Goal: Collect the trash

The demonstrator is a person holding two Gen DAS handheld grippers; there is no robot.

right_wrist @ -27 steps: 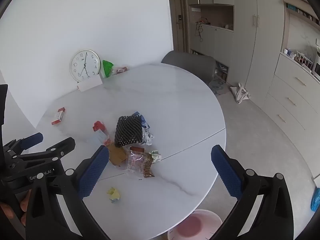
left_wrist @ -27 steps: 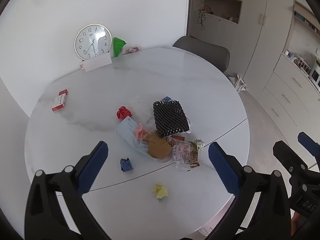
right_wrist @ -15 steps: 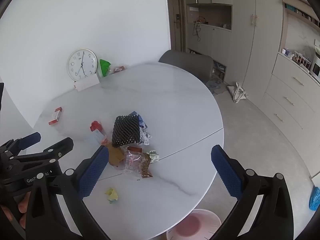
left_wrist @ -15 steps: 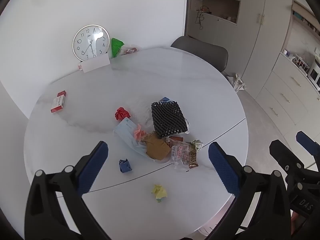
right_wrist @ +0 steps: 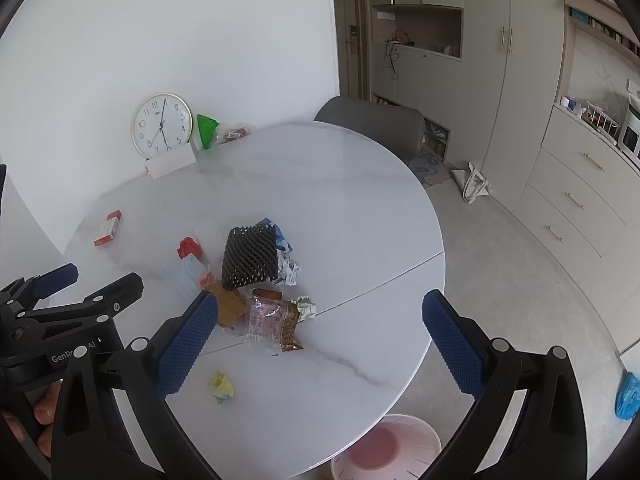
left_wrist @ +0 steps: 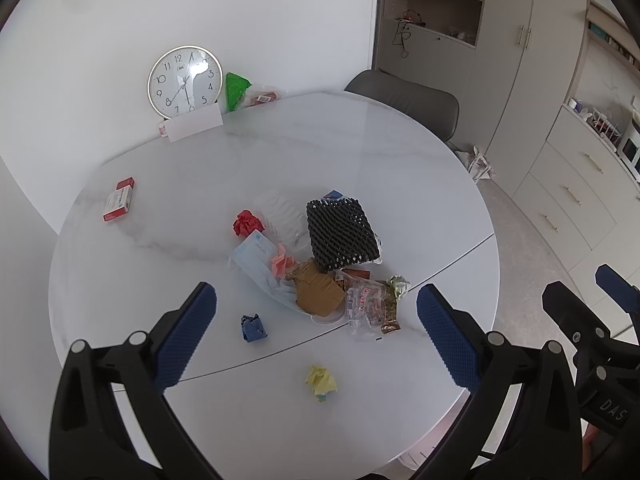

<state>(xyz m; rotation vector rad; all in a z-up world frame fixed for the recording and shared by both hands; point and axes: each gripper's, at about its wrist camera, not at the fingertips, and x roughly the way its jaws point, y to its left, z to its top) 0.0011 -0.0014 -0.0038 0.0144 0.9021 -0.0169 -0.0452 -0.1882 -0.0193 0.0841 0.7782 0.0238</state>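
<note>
Trash lies heaped mid-table: a black foam net (left_wrist: 340, 234) (right_wrist: 250, 256), a brown paper piece (left_wrist: 316, 294), a clear snack wrapper (left_wrist: 366, 306) (right_wrist: 266, 316), a pale blue mask (left_wrist: 256, 256) and a red paper ball (left_wrist: 248, 222). Apart from the heap lie a blue wad (left_wrist: 253, 328) and a yellow wad (left_wrist: 321, 382) (right_wrist: 221, 387). A white bin with a pink liner (right_wrist: 386, 446) stands on the floor under the table's near edge. My left gripper (left_wrist: 316, 328) and right gripper (right_wrist: 320, 334) hover above the near side, both open and empty.
On the round white marble table (left_wrist: 400, 168), a clock (left_wrist: 185, 81), a white card, a green bag (left_wrist: 236, 89) and small packets stand at the far wall. A red-white box (left_wrist: 119, 200) lies far left. A grey chair (right_wrist: 372, 126) and cabinets (right_wrist: 576, 184) are beyond.
Both hands have drawn back slightly, so the table and trash sit a little farther off in the views. Both grippers stay open; no trash has moved.
</note>
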